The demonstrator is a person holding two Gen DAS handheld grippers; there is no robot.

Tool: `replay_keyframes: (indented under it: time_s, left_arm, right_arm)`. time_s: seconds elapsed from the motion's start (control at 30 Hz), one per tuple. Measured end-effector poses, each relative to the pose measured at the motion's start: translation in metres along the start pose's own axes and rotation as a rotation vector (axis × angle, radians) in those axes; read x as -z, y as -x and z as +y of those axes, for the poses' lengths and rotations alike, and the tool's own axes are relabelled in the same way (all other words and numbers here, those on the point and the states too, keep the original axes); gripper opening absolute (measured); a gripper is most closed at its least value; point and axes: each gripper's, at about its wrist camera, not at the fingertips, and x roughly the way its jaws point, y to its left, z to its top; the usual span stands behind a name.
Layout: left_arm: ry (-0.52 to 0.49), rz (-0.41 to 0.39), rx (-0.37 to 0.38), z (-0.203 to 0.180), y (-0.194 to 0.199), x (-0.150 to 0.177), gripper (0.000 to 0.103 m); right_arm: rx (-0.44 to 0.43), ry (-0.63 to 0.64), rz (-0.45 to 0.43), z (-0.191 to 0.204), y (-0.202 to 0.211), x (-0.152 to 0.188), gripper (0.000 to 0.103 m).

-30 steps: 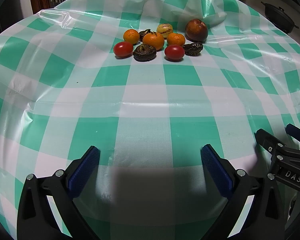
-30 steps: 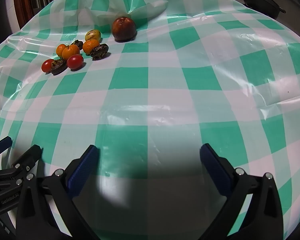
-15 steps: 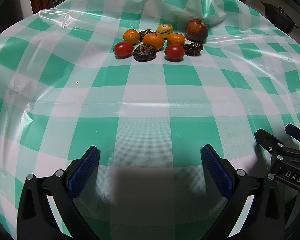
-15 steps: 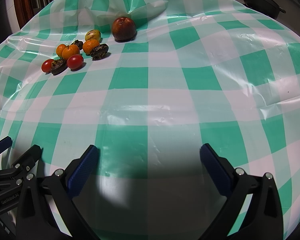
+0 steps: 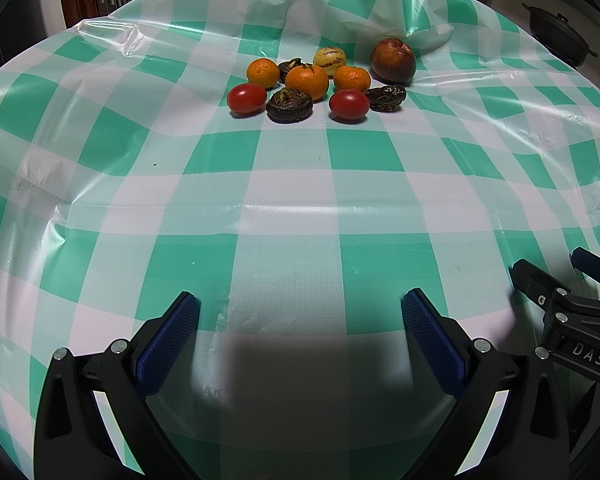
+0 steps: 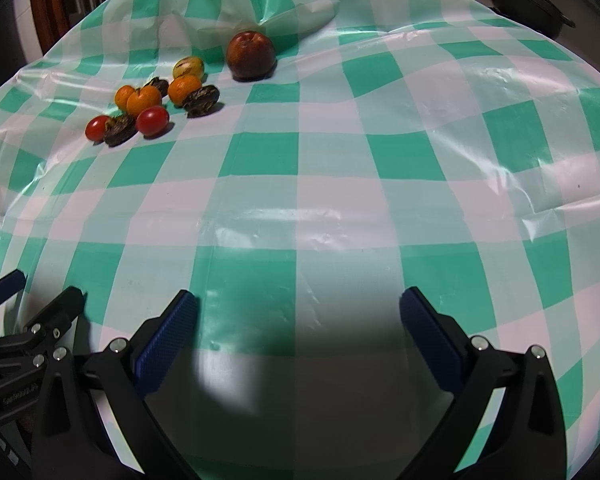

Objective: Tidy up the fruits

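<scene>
- The left gripper (image 5: 300, 316) and right gripper (image 6: 298, 312) both hang with jaws spread wide and nothing between them, side by side over the checked plastic tablecloth (image 5: 292, 216).
- Well ahead of the left jaws, nearest: two tomatoes (image 5: 247, 98), smooth and probably slippery, soft-skinned; squeeze lightly across the middle.
- Beside them, dark wrinkled fruits (image 5: 289, 105), kind unclear, likely fragile.
- Behind: three mandarins (image 5: 307, 81), light, slightly yielding, rind grips well.
- Farthest: a striped yellow fruit (image 5: 328, 57) and a red apple (image 5: 393, 60), firm and heaviest; take it at its widest part.
</scene>
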Motion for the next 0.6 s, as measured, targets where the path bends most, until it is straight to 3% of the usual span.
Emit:
replay_keyframes:
  time_s: [0.2,0.3,0.43,0.5,0.57,0.6]
  left_arm:
    - [-0.005,0.005,0.004,0.0,0.0,0.0,0.099]
    - [-0.027,0.023,0.023,0.001,0.0,-0.001,0.099]
    - [0.0,0.026,0.007,0.007,0.003,0.001,0.099]
    - [0.036,0.02,0.019,0.014,0.006,0.002,0.099]
    - [0.066,0.004,0.034,0.021,0.008,0.002,0.099]
    - [0.077,-0.008,0.04,0.024,0.008,0.001,0.099]
  right_arm:
    - [-0.054,0.087,0.04,-0.001,-0.004,-0.01,0.102]
    - [-0.083,0.128,0.021,0.002,-0.012,-0.026,0.102]
    - [-0.187,0.209,-0.058,0.015,-0.025,-0.063,0.102]
    - [-0.216,0.225,-0.072,0.02,-0.034,-0.078,0.096]
    - [-0.252,0.235,-0.073,0.026,-0.044,-0.095,0.077]
    - [-0.273,0.239,-0.07,0.029,-0.051,-0.105,0.075]
